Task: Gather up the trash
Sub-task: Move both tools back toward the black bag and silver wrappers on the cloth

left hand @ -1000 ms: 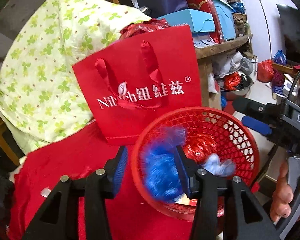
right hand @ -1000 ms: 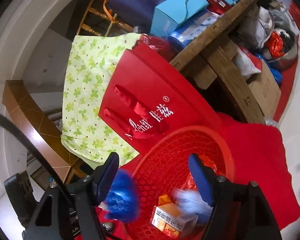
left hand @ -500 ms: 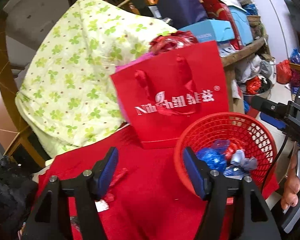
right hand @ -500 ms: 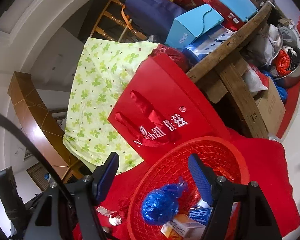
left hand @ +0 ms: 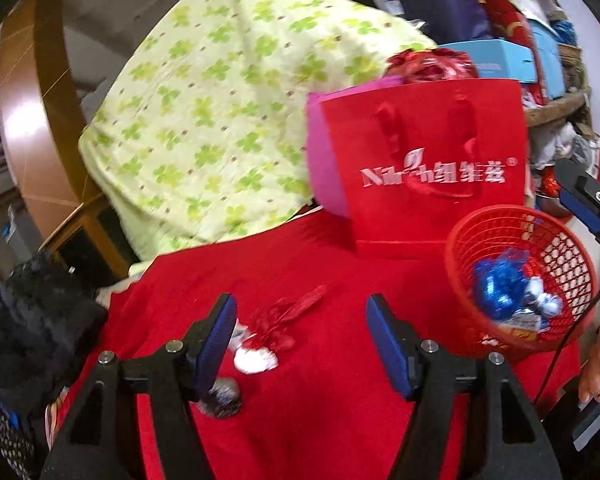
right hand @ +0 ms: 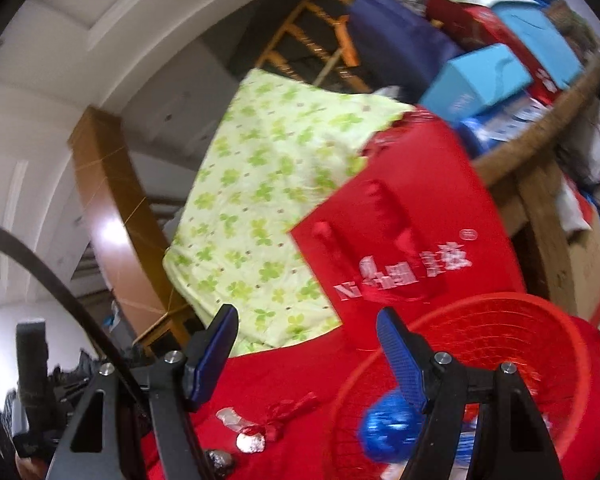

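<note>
A red mesh basket (left hand: 568, 240) stands on the red cloth at the right and holds a blue crumpled wrapper (left hand: 496, 288), a white scrap and a small box. It also shows in the right wrist view (right hand: 540, 340), with the blue wrapper (right hand: 384, 432) inside. On the cloth lie a red ribbon scrap with a white-silver piece (left hand: 260, 354) and a dark foil ball (left hand: 222, 396). My left gripper (left hand: 300, 340) is open and empty above the ribbon scrap. My right gripper (right hand: 306, 354) is open and empty, its right finger over the basket rim.
A red paper gift bag (left hand: 432, 168) stands behind the basket. A green clover-print cloth (left hand: 220, 120) drapes over something at the back left. A dark bundle (left hand: 28, 320) lies at the left edge. Boxes and bags pile on a wooden shelf (right hand: 540, 128) at the right.
My left gripper let go of the blue wrapper, which now lies in the basket, and moved left over the ribbon scrap. The right gripper lifted and shifted left.
</note>
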A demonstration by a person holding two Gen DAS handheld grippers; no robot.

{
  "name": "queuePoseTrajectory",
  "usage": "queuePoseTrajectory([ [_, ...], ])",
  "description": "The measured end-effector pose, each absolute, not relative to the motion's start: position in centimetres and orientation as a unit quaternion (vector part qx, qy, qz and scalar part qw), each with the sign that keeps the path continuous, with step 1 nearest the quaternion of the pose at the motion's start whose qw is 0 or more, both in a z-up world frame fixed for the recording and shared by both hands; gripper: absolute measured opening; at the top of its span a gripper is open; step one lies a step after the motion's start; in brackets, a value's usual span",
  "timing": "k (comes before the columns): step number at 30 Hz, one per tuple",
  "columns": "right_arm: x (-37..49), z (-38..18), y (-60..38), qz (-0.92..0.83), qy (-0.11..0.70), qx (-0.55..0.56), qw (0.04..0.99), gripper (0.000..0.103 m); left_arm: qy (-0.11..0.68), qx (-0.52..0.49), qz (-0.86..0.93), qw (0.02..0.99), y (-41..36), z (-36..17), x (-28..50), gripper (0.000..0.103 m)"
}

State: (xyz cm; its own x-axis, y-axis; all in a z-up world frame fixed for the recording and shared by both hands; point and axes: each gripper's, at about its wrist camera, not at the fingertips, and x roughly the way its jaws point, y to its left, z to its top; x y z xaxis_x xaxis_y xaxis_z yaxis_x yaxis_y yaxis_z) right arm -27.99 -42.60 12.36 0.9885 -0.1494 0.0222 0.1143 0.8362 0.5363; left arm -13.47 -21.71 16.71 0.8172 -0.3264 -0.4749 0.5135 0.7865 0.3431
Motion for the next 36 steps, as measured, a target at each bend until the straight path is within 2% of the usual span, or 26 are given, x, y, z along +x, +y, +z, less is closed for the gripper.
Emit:
queuePoseTrajectory([
  [14,-21.6,12.2,-35.9,-0.020,0.023,0.213,0.977,0.075,0.223,0.192,-0.178,0.939,-14.4,16.5,-10.1,0.068],
  [36,-15.4,10.5,-30.1,0.024,0.095,0.173,0.980,0.075,0.261,0.155,-0.143,0.942,-8.5,14.1,-5.9,0.068],
])
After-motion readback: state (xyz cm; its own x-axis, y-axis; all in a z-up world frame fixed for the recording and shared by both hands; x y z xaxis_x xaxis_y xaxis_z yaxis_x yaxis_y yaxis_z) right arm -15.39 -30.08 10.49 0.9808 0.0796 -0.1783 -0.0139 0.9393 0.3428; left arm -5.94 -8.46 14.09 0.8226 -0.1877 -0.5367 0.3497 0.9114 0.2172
